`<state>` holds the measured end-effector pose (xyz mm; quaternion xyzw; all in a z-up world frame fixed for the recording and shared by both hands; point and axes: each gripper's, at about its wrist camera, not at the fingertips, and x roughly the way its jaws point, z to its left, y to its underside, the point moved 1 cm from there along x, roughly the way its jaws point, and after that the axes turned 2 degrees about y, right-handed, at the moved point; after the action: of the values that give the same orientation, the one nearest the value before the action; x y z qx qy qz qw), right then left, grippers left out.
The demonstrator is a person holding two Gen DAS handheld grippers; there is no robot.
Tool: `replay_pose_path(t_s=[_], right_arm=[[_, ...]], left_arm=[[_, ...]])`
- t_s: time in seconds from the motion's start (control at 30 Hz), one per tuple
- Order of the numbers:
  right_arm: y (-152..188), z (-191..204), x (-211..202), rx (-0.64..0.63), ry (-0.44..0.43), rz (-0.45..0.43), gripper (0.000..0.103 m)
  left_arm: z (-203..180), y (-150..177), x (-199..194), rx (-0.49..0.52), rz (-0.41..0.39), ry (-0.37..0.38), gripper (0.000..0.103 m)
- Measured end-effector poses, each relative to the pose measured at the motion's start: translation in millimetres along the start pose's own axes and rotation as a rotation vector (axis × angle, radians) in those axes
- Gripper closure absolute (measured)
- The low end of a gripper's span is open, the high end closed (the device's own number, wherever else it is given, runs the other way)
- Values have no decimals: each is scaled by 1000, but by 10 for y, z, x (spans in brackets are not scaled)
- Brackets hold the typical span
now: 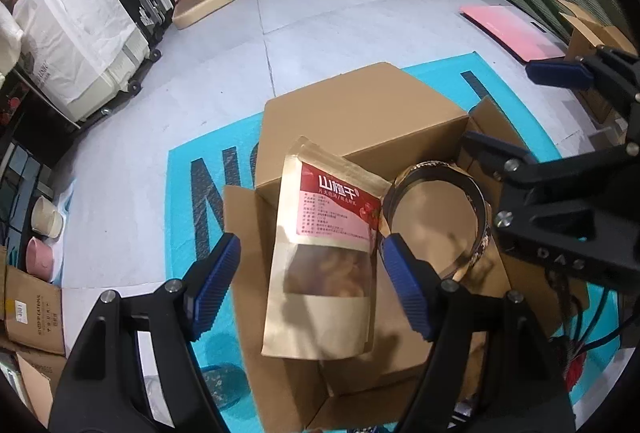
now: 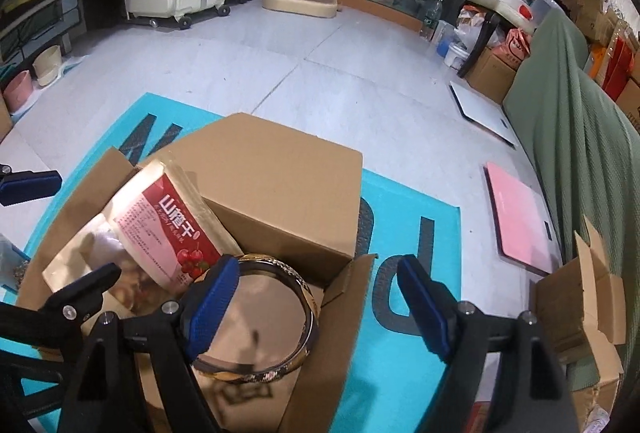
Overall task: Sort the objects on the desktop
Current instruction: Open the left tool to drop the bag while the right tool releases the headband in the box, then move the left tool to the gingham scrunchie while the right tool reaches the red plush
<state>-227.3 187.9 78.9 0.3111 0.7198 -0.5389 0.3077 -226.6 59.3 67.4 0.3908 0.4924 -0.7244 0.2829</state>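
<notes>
Blue pads of my left hand-held gripper (image 1: 310,285) stood apart on either side of the snack pouch (image 1: 324,253), not pressing it; the pouch leaned inside the open cardboard box (image 1: 360,121), propped against its wall, which I judged kept it upright. My right hand-held gripper (image 2: 316,301) was likewise spread wide and held nothing, poised over the patterned hoop (image 2: 276,317) lying flat in the same box. Both items sat side by side, touching, so I took them as sorted there on the teal mat (image 2: 404,233).
</notes>
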Motion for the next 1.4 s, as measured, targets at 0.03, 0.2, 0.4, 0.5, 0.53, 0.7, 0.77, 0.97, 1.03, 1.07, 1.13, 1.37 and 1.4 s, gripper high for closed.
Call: replay_pose_path(t_s=[0.03,0.2,0.4,0.5,0.53,0.7,0.77,0.97,1.03,1.07,1.13,1.37,1.4], right_arm=[[-2,-12,-54,-1,-1,-5,21],[-10,-48,-273,4,-6,-25,21],[25,-4,-586,-18,-6,-48,21],[59,16,-725,-23,-10,-54,21],[72,21,-766,-24,-11,-54,21],[173,64,-925,-46,-11,-54,21],[220,78,-972,-47,-11,-51,21],[455,106,-1116,-38,-25,-33,21],[543,120,-1160,-31,-31,-28,21],[598,127,-1186,-29,-36,-23,21],[684,129,-1224,-26,-43,-18,21],[953,165,-1378,-9,-85,2,21],[984,169,-1399,-10,-90,4,21]], left_arm=[[3,12,-42,-4,0,4,30],[16,70,-216,-8,1,9,30],[14,178,-467,-15,-7,31,30],[9,245,-571,-13,-2,43,30],[5,273,-607,-10,-3,42,30],[-31,394,-714,-4,-2,46,30],[-41,446,-749,-3,-2,48,30],[-86,675,-857,7,8,69,30],[-101,745,-873,8,18,74,30],[-109,805,-885,7,24,86,30],[-121,896,-906,1,36,113,30],[-155,1158,-992,4,51,137,30],[-155,1181,-1006,4,50,138,30]])
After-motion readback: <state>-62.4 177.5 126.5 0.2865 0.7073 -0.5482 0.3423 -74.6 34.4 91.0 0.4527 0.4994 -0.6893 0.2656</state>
